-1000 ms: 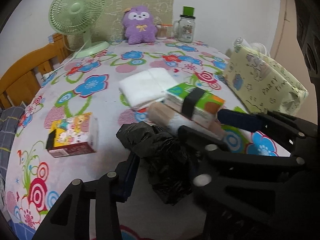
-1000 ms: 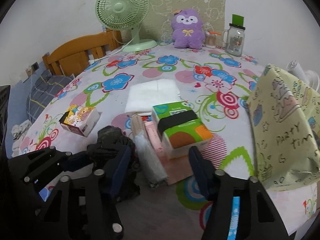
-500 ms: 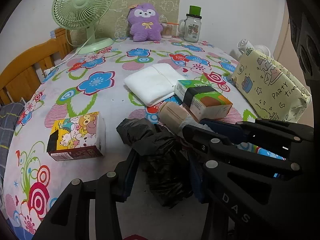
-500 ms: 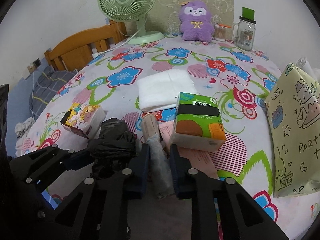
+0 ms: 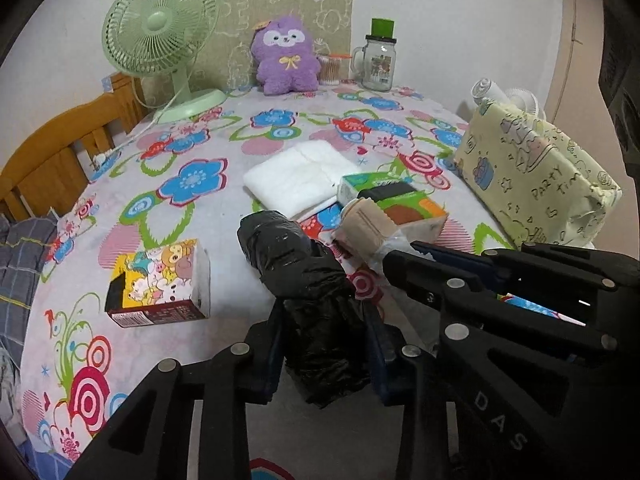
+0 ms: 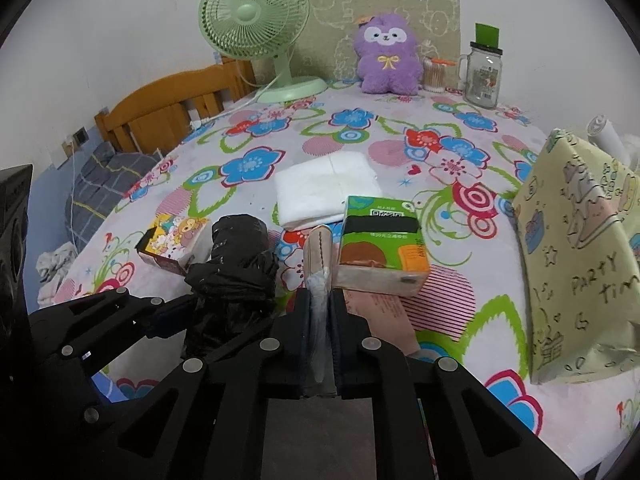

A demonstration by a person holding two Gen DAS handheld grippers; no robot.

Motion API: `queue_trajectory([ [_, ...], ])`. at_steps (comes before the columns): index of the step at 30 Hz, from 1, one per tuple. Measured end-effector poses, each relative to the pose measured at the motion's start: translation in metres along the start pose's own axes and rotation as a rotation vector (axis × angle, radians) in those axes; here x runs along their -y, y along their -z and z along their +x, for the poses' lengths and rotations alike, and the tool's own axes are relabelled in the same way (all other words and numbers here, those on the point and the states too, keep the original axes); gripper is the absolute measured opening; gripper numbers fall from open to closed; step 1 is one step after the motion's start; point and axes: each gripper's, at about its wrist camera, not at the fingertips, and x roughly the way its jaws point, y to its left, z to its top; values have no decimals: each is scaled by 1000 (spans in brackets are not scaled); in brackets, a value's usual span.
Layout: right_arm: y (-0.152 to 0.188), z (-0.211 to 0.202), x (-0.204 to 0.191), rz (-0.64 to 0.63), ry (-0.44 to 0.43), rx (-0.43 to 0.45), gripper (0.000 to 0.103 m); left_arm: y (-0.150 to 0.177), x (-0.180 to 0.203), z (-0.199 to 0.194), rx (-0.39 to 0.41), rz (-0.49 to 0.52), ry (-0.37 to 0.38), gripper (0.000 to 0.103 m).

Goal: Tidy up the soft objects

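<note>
We grip a crinkled glossy black bag bundle (image 5: 316, 304) in our left gripper (image 5: 324, 354); its jaws have just been closing. Our right gripper (image 6: 319, 330) is clenched on a beige roll (image 6: 318, 254) in clear film.

black bag (image 5: 308, 280): crinkled glossy plastic film
purple toy (image 6: 388, 56): fuzzy plush cloth
bench cover (image 6: 248, 168): matt printed cloth
jar (image 6: 483, 78): clear glass
chair (image 6: 168, 108): varnished wood
tissue pack (image 6: 380, 248): smooth glossy wrapper
</note>
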Motion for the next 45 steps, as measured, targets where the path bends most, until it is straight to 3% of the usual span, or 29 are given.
queue_trajectory([
  [13, -2, -25, 7, 18, 8, 48, 12, -9, 10, -15, 37, 18, -7, 35],
  [45, -50, -93, 51, 58, 105, 172, 12, -78, 59, -53, 162, 101, 14, 35],
])
